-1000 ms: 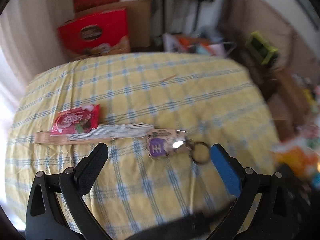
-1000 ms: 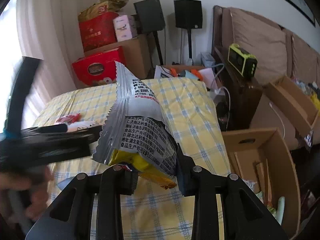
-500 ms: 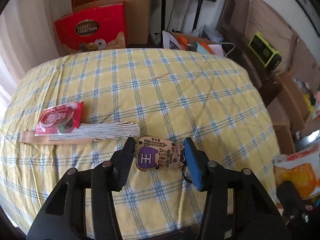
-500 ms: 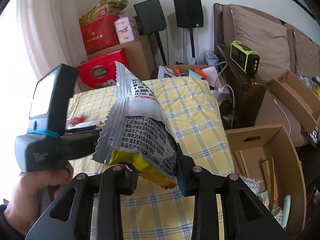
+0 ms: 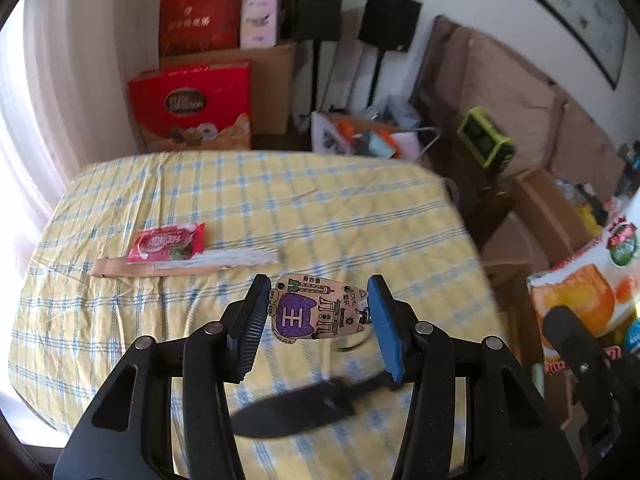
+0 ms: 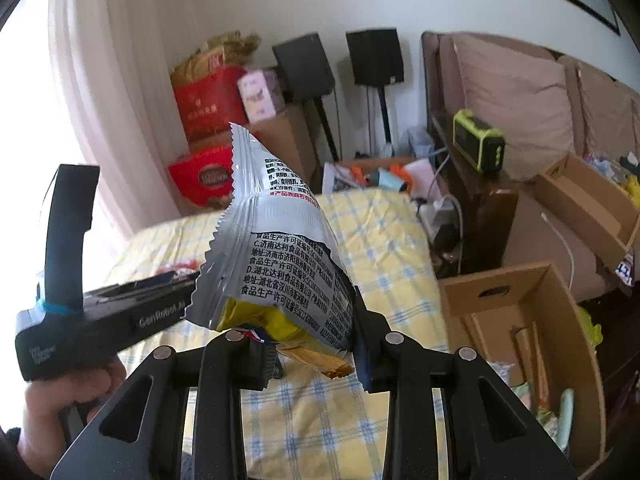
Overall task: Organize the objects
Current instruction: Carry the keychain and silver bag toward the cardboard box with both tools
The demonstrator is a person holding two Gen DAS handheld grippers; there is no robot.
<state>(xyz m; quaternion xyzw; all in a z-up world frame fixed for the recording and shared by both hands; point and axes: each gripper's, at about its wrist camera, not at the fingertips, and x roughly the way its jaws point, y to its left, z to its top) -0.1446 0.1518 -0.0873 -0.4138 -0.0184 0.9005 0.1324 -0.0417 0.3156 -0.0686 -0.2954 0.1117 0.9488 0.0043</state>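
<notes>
My left gripper (image 5: 318, 312) is shut on a wooden keychain tag (image 5: 316, 308) with a purple emblem, held up above the yellow checked tablecloth (image 5: 240, 208); its metal ring hangs behind the right finger. My right gripper (image 6: 316, 344) is shut on a silver and yellow snack bag (image 6: 280, 248), which stands upright between the fingers. That bag's orange printed front (image 5: 588, 292) shows at the right edge of the left wrist view. On the cloth at the left lie a red snack packet (image 5: 168, 242) and a folded paper fan (image 5: 188, 264).
An open cardboard box (image 6: 520, 344) holding several items stands on the floor right of the table. Beyond the table are red gift boxes (image 5: 192, 108), cardboard cartons, two black speakers (image 6: 374, 56) and a sofa. A hand (image 6: 64, 396) holds the left gripper's body (image 6: 80, 320).
The left gripper closed around the keychain tag and lifted it off the cloth. The right gripper rose with the snack bag still in its grip.
</notes>
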